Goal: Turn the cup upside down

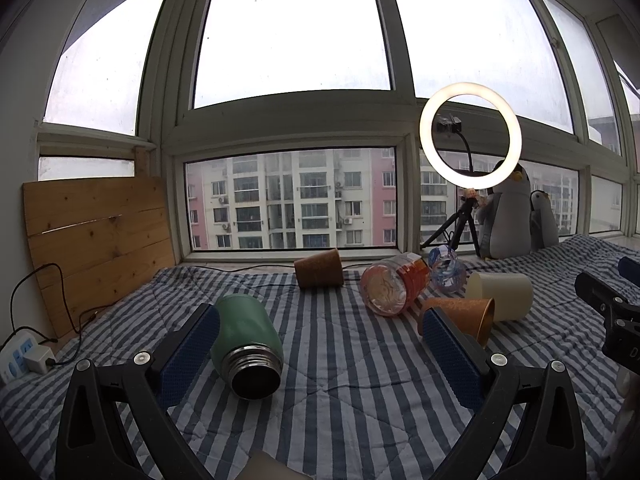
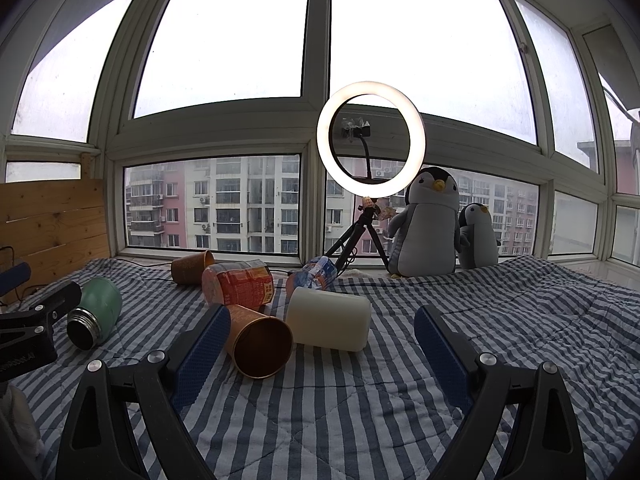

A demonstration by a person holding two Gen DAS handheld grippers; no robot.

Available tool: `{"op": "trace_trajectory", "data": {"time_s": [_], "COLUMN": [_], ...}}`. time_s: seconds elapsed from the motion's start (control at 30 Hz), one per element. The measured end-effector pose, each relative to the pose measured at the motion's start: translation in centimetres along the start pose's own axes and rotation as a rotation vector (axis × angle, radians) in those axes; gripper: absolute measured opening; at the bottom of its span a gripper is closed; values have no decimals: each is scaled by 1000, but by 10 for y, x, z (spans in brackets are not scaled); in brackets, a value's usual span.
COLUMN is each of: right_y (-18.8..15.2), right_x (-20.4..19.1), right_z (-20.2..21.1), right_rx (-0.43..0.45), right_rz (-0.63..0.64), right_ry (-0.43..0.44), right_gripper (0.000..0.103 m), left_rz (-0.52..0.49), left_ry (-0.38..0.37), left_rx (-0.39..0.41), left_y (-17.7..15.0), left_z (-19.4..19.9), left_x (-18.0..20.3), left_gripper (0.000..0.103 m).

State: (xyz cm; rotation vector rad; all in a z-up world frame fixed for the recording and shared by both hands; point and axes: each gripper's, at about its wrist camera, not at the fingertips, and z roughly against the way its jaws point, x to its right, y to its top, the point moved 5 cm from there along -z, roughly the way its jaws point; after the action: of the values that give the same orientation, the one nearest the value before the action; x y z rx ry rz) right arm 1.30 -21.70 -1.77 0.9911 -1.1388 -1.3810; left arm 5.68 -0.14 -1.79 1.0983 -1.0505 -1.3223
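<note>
Several cups lie on their sides on the striped bedcover. A green steel cup (image 1: pixel 248 344) lies by my left gripper's left finger, mouth toward the camera; it also shows in the right wrist view (image 2: pixel 96 312). A copper cup (image 2: pixel 260 340) lies by my right gripper's left finger, with a cream cup (image 2: pixel 328 320) beside it; both show in the left wrist view, copper (image 1: pixel 460 314) and cream (image 1: pixel 502 294). Another brown cup (image 1: pixel 319 268) lies near the window. My left gripper (image 1: pixel 320 356) is open and empty. My right gripper (image 2: pixel 322 348) is open and empty.
An orange-labelled clear jar (image 1: pixel 394 288) and a crushed water bottle (image 1: pixel 448 268) lie among the cups. A ring light on a tripod (image 2: pixel 370 136) and two plush penguins (image 2: pixel 428 224) stand by the window. A wooden board (image 1: pixel 96 240) and a power strip (image 1: pixel 20 354) are at the left.
</note>
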Motion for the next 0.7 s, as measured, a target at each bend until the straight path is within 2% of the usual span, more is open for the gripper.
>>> {"op": "trace_trajectory", "data": {"time_s": [0.37,0.5,0.7], "right_y": [1,1,-1], "right_x": [5,10,17], "right_z": [0,-1,-8], "right_rx": [-8,-34,-130], "right_rz": [-41,-71,-101], "right_ry": [11,43,121], "right_gripper": [95,95,95], "left_rz": [35,28,-77], "left_ry": [-14,-34,-54], "left_rx": [-56,-141,-247], "left_y": [0,-3,3], "left_z": [-12,-28,-51], "left_x": [-6,-5,9], "left_gripper": [103,103,103]}}
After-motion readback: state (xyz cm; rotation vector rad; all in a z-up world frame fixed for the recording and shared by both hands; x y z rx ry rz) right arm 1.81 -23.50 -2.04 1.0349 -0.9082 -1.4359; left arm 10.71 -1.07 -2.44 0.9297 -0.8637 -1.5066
